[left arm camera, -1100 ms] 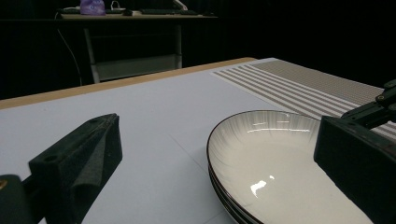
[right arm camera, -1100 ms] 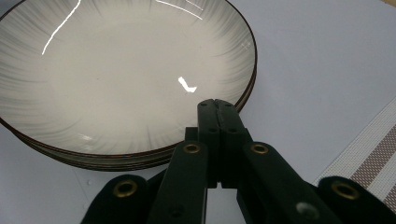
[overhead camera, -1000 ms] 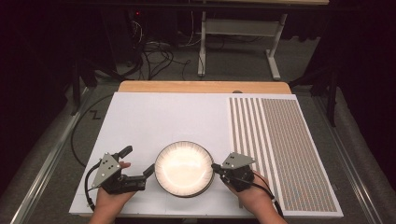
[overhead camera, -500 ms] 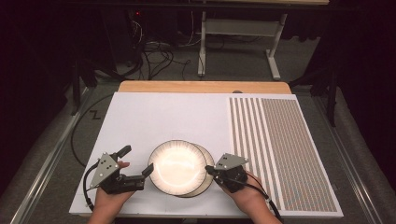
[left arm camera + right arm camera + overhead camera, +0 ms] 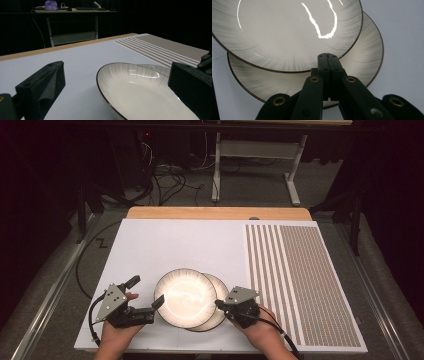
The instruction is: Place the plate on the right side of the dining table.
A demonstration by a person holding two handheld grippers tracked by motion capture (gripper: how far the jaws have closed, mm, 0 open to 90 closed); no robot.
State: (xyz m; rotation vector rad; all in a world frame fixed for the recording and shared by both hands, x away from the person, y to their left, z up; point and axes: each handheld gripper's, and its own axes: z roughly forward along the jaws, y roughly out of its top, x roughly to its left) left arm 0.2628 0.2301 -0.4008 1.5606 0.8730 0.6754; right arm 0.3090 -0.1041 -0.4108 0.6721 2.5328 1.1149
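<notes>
Two white plates with dark rims lie stacked near the front of the white mat. The top plate (image 5: 185, 297) (image 5: 287, 32) (image 5: 140, 92) sits shifted left, baring the right part of the lower plate (image 5: 223, 292) (image 5: 367, 57) (image 5: 150, 68). My right gripper (image 5: 219, 304) (image 5: 328, 56) is shut, with nothing between its jaws. Its tip lies over the lower plate and against the top plate's right rim. My left gripper (image 5: 145, 291) (image 5: 116, 66) is open wide at the top plate's left rim, its jaws standing either side of that edge without touching it.
The white mat (image 5: 175, 245) covers the table's left and middle. A striped and dotted mat (image 5: 300, 270) covers the right side. A wooden table edge (image 5: 215, 213) runs along the back. Beyond it stand a metal desk frame (image 5: 260, 150) and floor cables (image 5: 165, 175).
The top plate has slid left off the lower plate, with my shut right gripper following it leftward. My left gripper has shifted slightly and stays open.
</notes>
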